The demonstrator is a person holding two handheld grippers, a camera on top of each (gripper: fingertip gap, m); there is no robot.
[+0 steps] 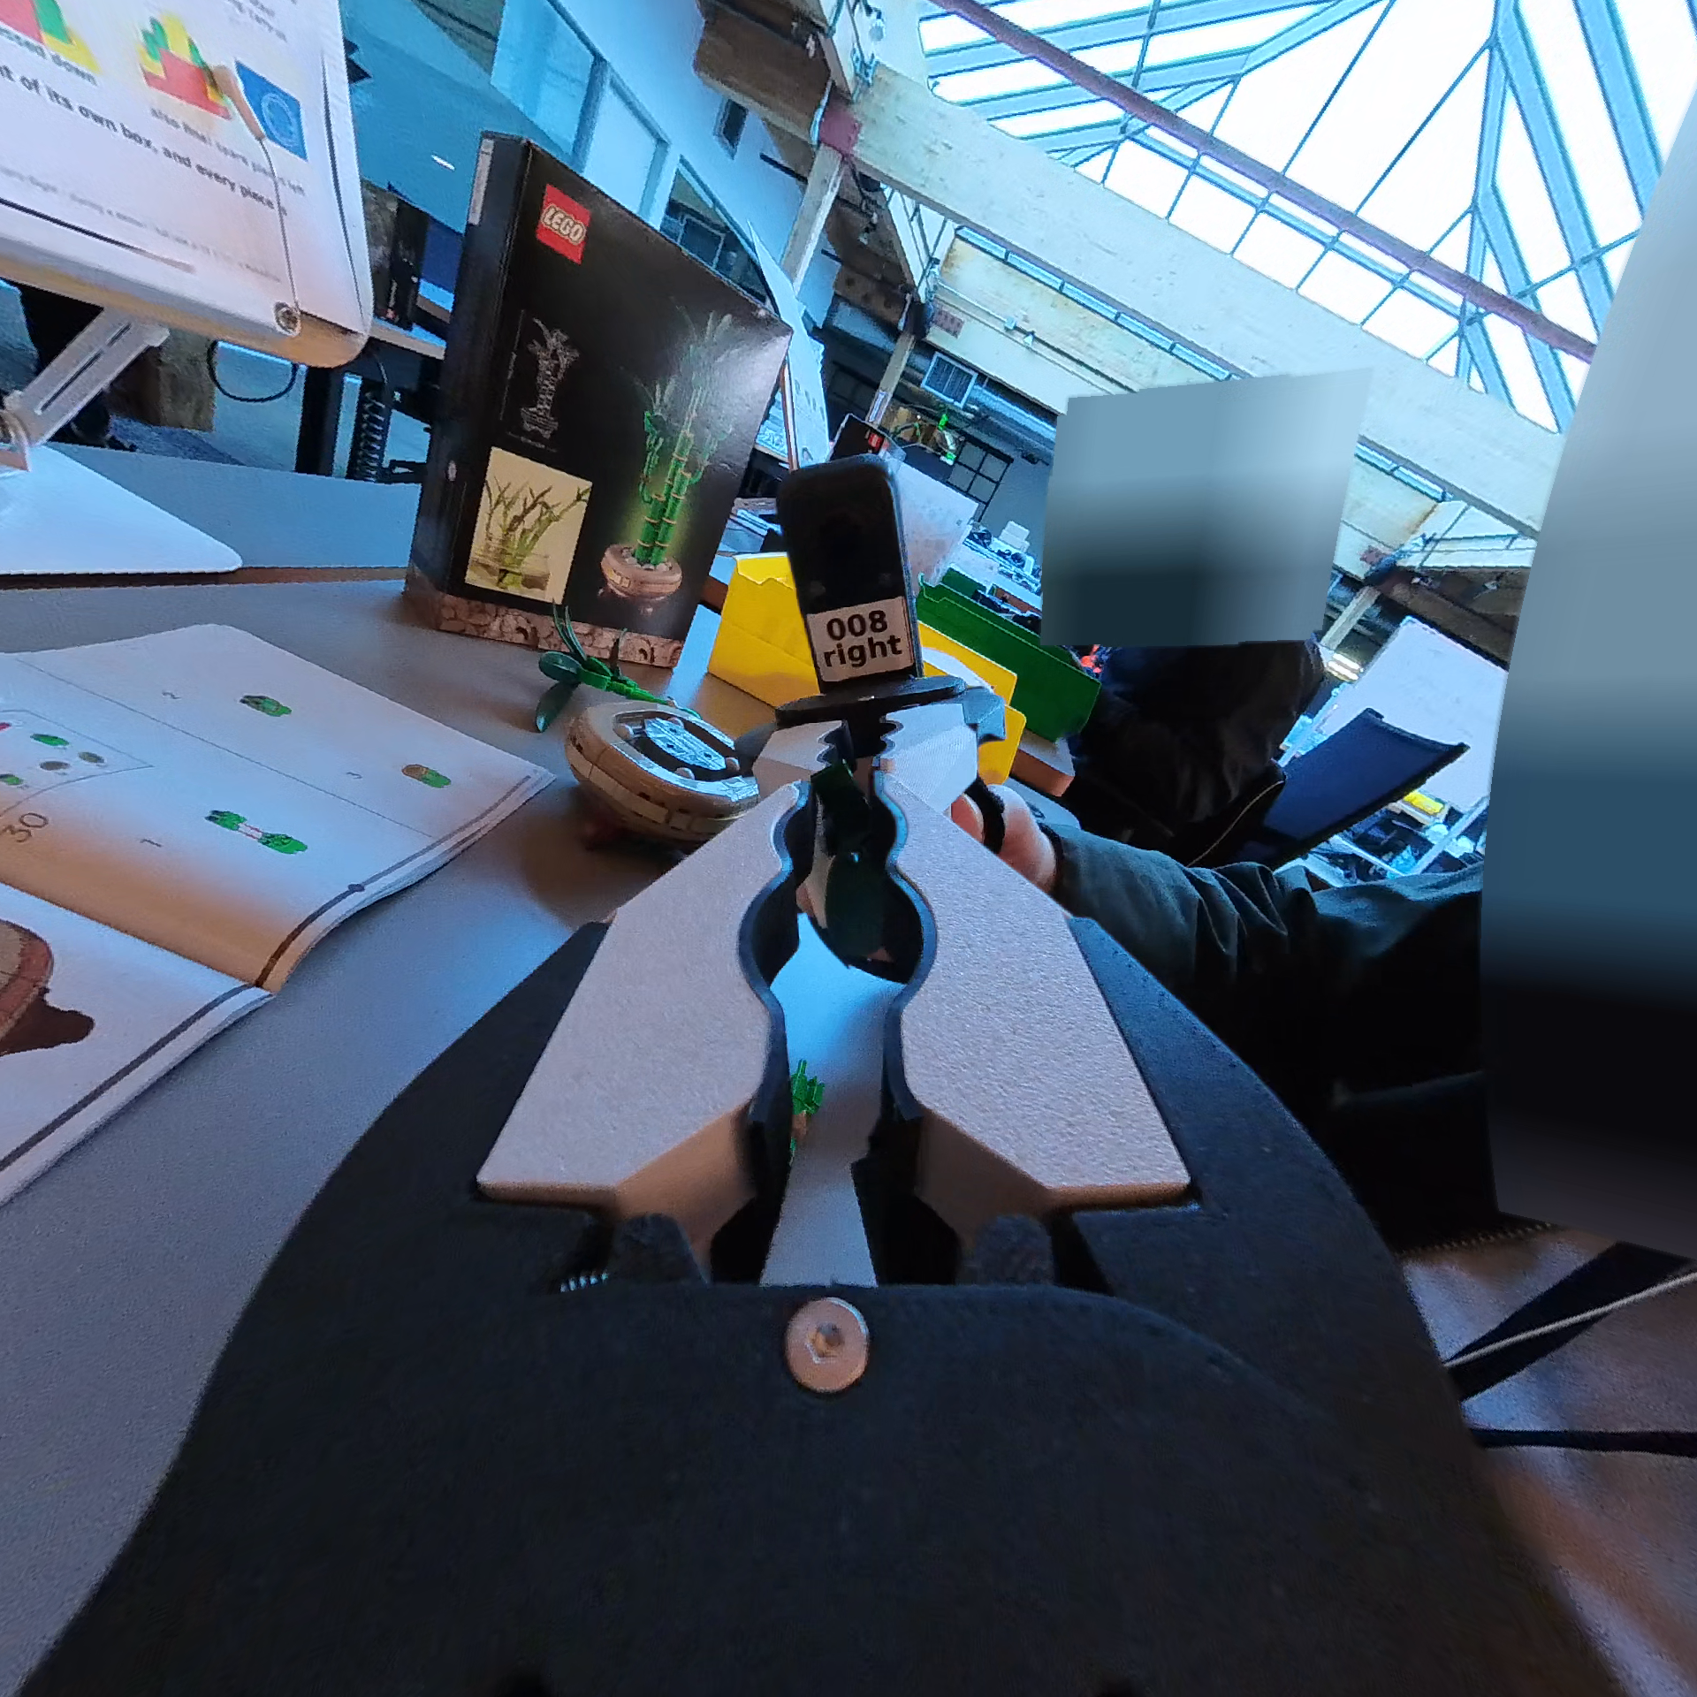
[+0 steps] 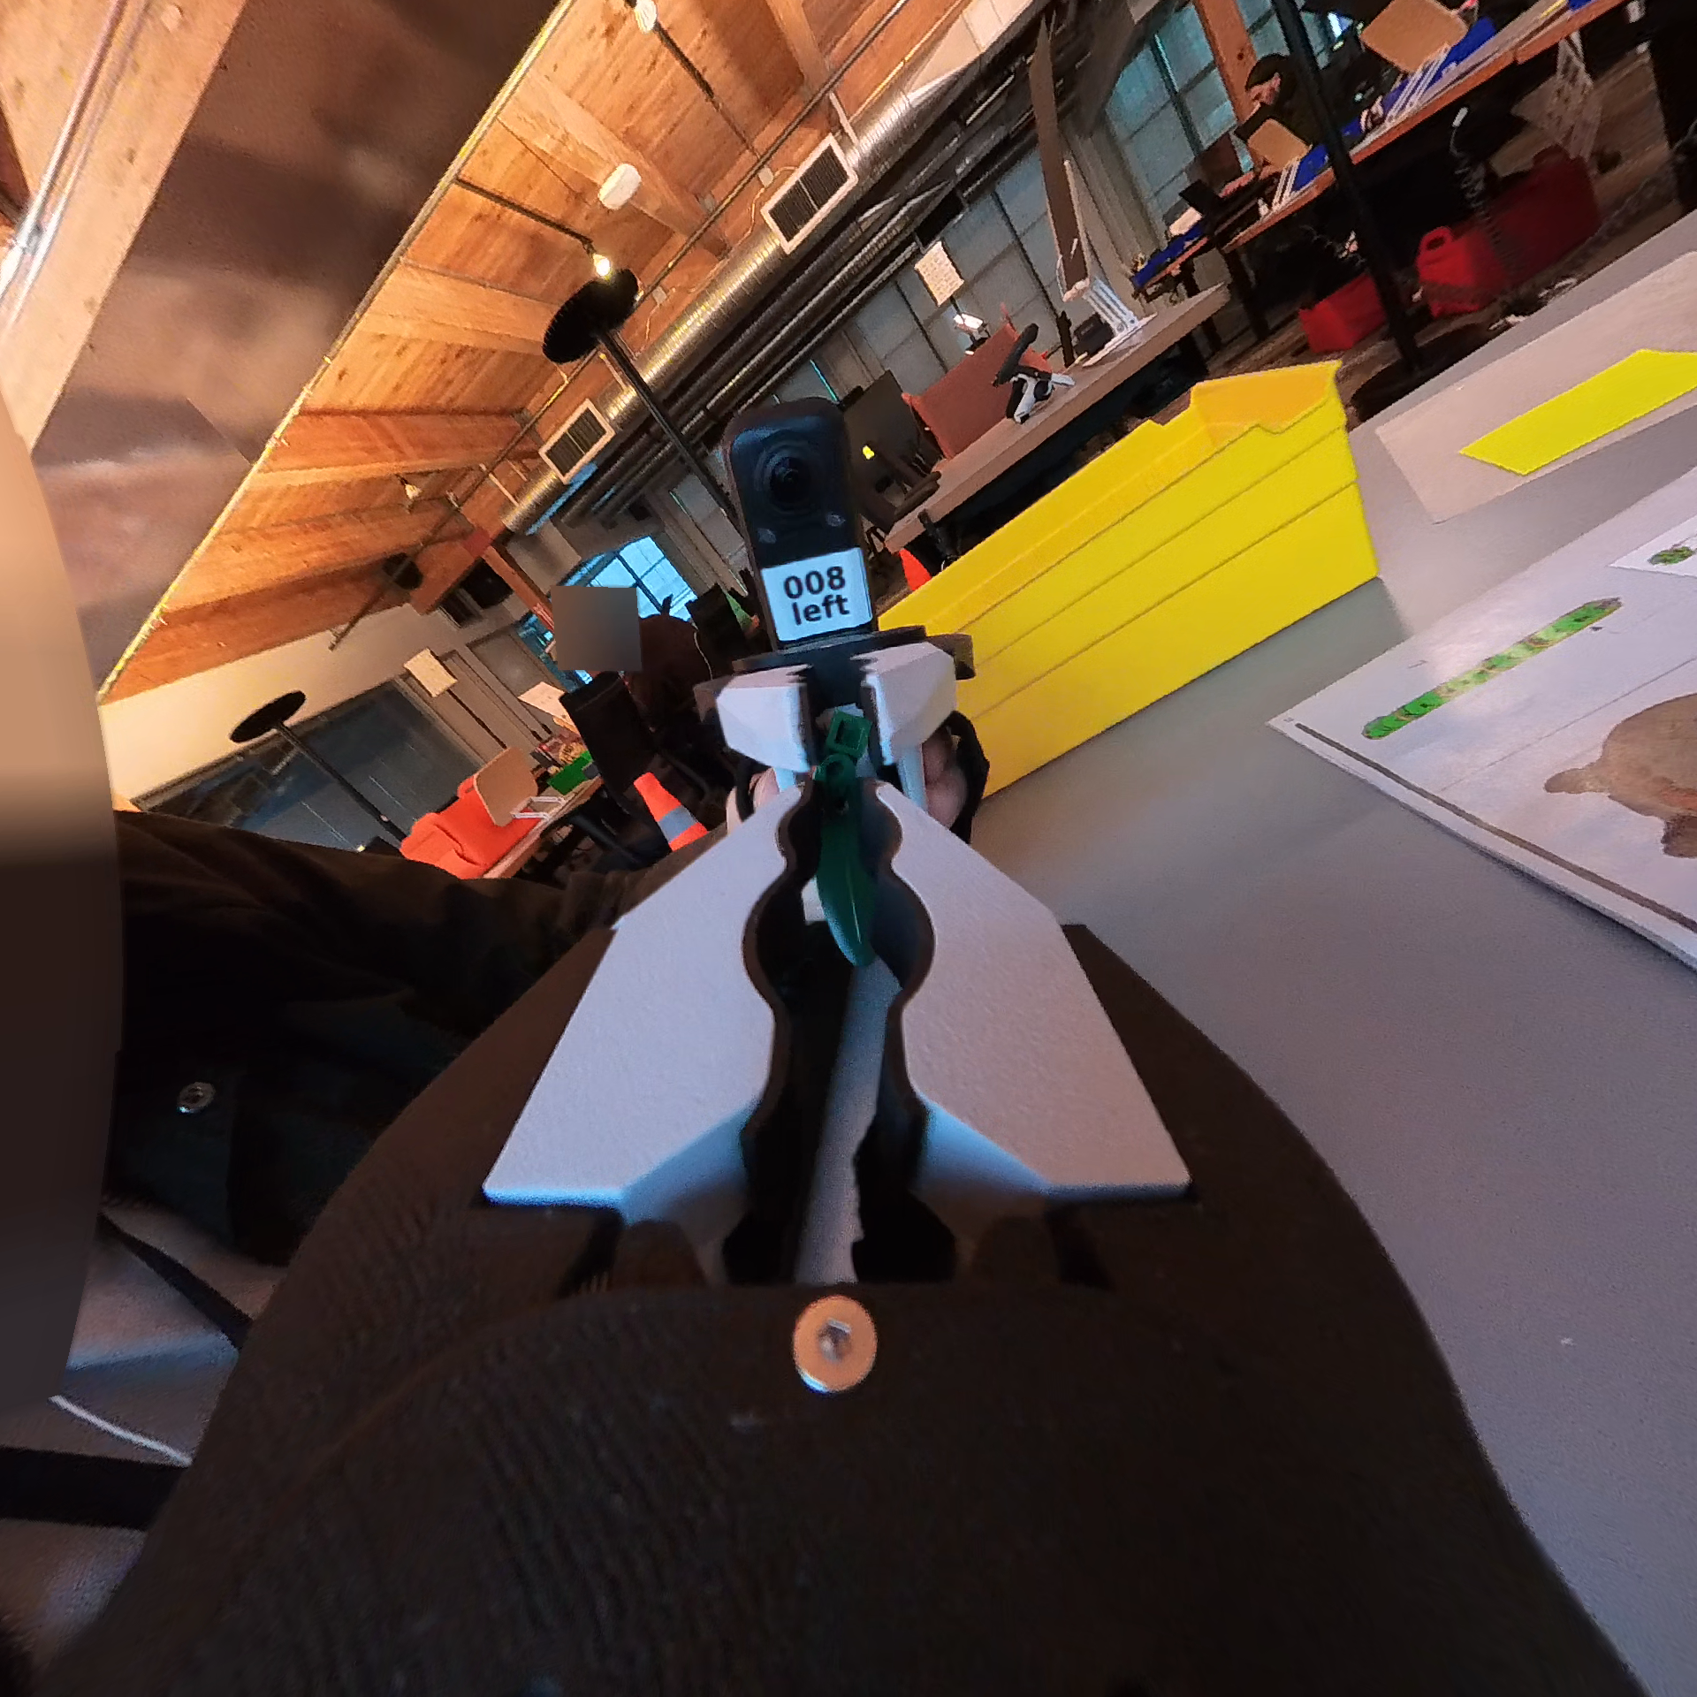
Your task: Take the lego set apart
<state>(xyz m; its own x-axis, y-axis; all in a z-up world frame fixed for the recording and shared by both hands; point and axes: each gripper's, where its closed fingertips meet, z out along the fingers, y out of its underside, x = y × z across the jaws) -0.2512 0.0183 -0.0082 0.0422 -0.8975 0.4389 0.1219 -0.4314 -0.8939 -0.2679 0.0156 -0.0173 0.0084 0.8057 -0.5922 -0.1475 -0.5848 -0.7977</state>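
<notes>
Grey table (image 1: 386,964) — both grippers pinching green leaf piece (image 2: 849,882).

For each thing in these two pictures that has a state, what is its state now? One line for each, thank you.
Left tongs: shut on the dark green plastic leaf piece.
Right tongs: shut on the same leaf piece, from the opposite end.
Round tan brick pot base: resting on the grey table, stalks removed.
Paper instruction booklet: lying open.
Black set box: standing upright.
Yellow plastic bin: contents not visible.
</notes>
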